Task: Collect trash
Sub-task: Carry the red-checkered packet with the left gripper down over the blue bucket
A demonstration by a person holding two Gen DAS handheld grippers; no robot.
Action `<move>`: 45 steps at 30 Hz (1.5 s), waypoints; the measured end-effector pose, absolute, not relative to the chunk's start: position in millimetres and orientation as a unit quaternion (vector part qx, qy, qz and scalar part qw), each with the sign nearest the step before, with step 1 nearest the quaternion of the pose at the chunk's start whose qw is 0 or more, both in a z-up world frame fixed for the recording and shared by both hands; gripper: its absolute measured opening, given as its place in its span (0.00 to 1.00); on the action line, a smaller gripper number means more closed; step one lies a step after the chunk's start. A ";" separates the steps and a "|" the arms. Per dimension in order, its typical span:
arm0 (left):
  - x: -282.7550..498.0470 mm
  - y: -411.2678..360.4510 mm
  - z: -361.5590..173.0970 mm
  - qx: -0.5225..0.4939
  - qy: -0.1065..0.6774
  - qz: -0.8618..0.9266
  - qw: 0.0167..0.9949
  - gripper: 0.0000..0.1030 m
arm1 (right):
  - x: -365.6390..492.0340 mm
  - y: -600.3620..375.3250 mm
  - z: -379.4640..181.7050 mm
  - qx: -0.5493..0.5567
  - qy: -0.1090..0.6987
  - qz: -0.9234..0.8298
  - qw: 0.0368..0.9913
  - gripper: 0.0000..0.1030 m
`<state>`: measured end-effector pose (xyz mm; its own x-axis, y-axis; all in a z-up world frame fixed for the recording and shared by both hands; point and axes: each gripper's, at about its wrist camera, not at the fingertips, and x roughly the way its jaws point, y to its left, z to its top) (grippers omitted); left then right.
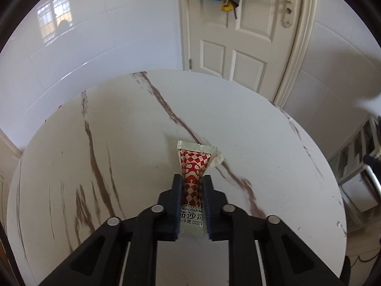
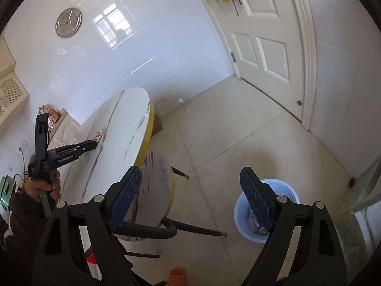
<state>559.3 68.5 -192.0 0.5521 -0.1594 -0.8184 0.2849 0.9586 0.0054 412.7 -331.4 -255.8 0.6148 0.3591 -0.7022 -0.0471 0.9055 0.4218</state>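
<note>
Jaws of your left gripper [image 1: 193,181] are pinched narrow on the red-and-white checkered tomato sauce sachet [image 1: 194,181], squeezing it at its waist while its sealed far end fans out toward twelve o'clock over the white marble-patterned round tabletop [image 1: 119,131]. Just beside that end, at about one o'clock, lies a small crumpled white scrap [image 1: 219,159]; whether it touches the sachet I cannot tell. Lift straight up before you swing away, so the sachet's free end does not drag the scrap along or catch on the tabletop. Keep the squeeze steady, since a slick film packet probably slips if you ease off.

Your right gripper [image 2: 190,195] hangs with its jaws wide and nothing between them, over the pale tiled floor [image 2: 226,131]. Behind its right finger, at about four o'clock, stands the light blue plastic waste bin [image 2: 284,188], well apart from the tabletop. Carry the sachet over the bin's mouth and release only when it is squarely above the opening.
</note>
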 end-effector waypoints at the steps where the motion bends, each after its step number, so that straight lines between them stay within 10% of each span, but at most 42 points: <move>1: 556.5 67.3 -191.9 0.067 0.456 -0.120 0.879 0.07 | 410.0 -332.2 -255.5 0.184 0.422 0.116 0.880 0.82; 17: 417.1 -124.2 -110.8 0.092 0.356 -0.227 0.902 0.05 | 376.0 -413.3 -301.5 0.204 0.439 0.061 0.873 0.82; 33: 517.3 -243.3 -394.4 0.124 0.563 -0.208 0.790 0.05 | 419.5 -488.2 -540.6 0.229 0.584 0.019 0.779 0.78; 45: 581.3 -276.1 -533.3 0.132 0.645 -0.183 0.730 0.05 | 436.6 -498.7 -689.2 0.175 0.683 -0.021 0.708 0.42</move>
<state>581.3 -276.1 -533.3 0.1005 -0.0971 -0.9902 0.4379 0.8980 -0.0436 436.6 -498.7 -689.2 0.0648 0.2093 -0.9757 0.2694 0.9378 0.2191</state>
